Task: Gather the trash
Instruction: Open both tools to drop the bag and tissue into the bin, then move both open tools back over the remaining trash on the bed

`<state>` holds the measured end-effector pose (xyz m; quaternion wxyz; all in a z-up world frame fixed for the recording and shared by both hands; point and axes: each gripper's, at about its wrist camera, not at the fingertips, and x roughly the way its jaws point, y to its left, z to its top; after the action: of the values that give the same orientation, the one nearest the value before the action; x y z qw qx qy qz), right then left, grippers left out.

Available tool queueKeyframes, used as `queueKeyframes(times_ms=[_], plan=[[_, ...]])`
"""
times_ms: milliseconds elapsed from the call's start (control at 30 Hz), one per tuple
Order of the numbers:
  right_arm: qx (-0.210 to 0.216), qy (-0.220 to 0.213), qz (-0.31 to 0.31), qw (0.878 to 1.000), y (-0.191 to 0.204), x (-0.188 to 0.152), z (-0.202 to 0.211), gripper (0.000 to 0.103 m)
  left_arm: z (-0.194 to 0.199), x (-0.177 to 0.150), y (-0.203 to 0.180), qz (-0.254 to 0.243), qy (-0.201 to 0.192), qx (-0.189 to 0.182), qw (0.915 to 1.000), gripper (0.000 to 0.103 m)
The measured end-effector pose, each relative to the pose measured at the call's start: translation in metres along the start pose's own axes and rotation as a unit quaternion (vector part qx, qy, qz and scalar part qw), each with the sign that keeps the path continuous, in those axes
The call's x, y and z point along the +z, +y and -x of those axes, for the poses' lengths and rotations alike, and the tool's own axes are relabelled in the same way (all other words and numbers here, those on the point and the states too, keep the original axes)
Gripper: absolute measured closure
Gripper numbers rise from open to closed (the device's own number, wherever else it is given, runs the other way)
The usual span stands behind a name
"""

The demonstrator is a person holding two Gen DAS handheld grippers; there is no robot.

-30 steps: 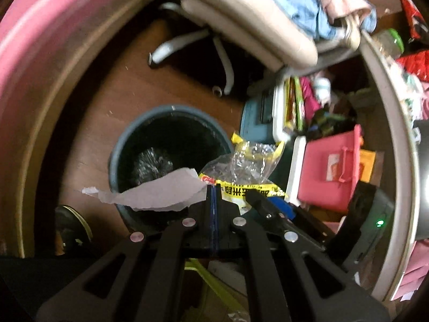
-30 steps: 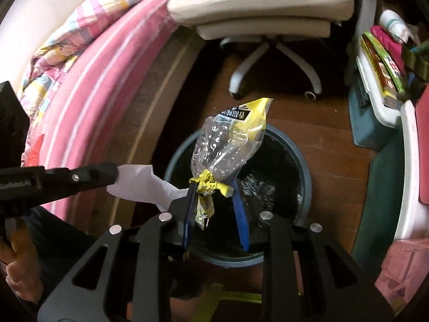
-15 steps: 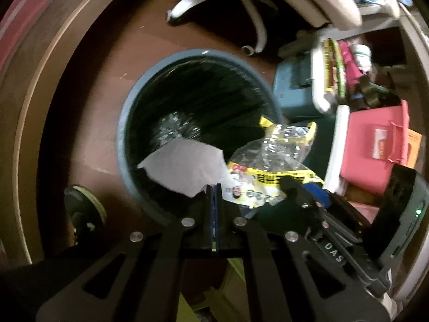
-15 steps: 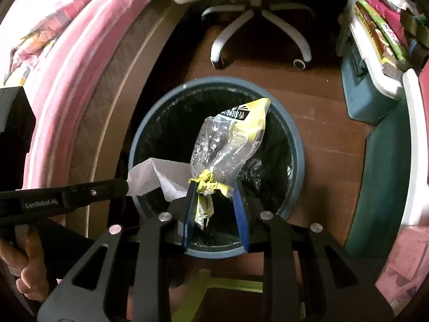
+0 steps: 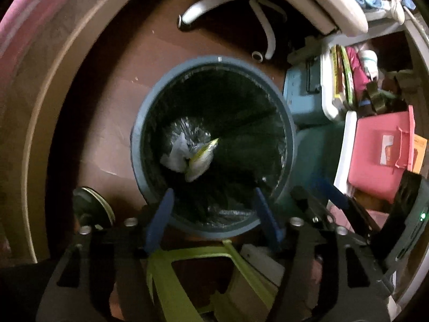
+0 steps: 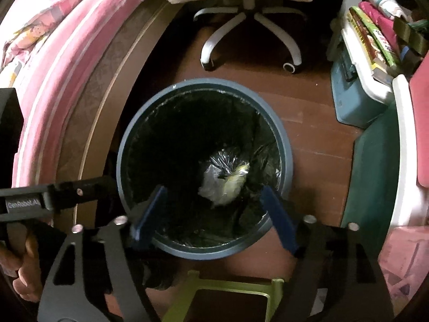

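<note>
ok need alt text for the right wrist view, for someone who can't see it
Looking straight down, the right gripper hangs open and empty over a round blue-rimmed trash bin lined with a black bag; crumpled clear plastic and white paper lie inside. A white office chair base stands beyond on the wooden floor.

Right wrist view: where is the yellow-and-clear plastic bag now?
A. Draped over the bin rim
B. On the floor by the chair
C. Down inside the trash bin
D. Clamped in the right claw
C. The plastic bag lies inside the trash bin, and the right claw is open and empty above it.
</note>
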<state>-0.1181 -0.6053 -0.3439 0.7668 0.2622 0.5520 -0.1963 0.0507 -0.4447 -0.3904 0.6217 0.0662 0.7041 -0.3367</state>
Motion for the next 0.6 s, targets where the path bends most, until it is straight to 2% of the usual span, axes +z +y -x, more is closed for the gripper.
queueKeyframes(times_ms=[33,67,333,400,533,600], plan=[[-0.002,-0.005,0.003,1.000,0.001,0.001,0.003,0.023,0.004,0.001,0.001,0.002,-0.005,0.004,1.0000,0.025],[-0.006,-0.015,0.013,1.000,0.006,0.002,0.009,0.021,0.009,0.001,0.002,0.007,-0.013,0.007,0.9999,0.023],[-0.007,-0.103,0.094,0.990,0.061,0.012,0.057,0.015,0.060,-0.004,0.019,0.047,-0.085,-0.016,0.9951,0.021],[-0.022,-0.118,0.119,0.986,0.077,0.014,0.068,0.014,0.072,-0.008,0.023,0.058,-0.102,-0.019,0.9929,0.021],[-0.032,-0.158,0.169,0.972,0.105,0.012,0.090,0.014,0.108,-0.021,0.032,0.082,-0.154,-0.035,0.9841,0.021],[-0.020,-0.168,0.180,0.969,0.118,0.012,0.102,0.014,0.126,-0.027,0.034,0.084,-0.176,-0.034,0.9801,0.021]])
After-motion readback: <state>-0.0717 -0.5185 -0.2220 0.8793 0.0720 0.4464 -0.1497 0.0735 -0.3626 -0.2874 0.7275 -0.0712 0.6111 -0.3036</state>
